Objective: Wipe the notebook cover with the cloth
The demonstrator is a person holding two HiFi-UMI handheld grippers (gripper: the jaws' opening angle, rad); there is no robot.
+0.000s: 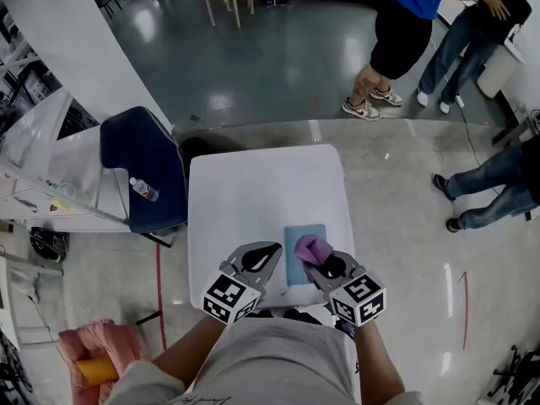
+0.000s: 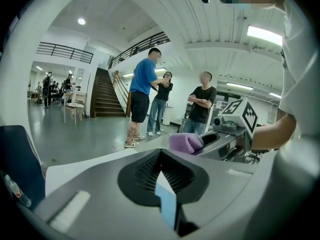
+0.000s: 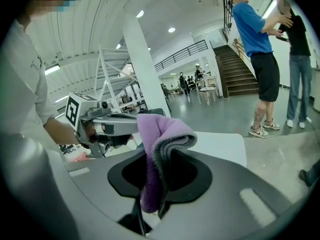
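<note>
head view, cloth: purple cloth (image 1: 310, 247) bunched in right gripper (image 1: 322, 264), over the blue notebook (image 1: 292, 270) at the near edge of the white desk (image 1: 253, 192); looks set for a wiping stroke.
head view, left gripper: left gripper (image 1: 267, 253) just beside the notebook's left edge, probably to steady it.
left gripper view, fingers: fingers (image 2: 100, 184) with tips together, nothing held; sliver of notebook below.
right gripper view, fingers: clamped on the folded cloth.
surroundings: navy chair (image 1: 143, 154) with bottle (image 1: 143, 189) left of desk; people well apart; nothing blocking the cover.
</note>
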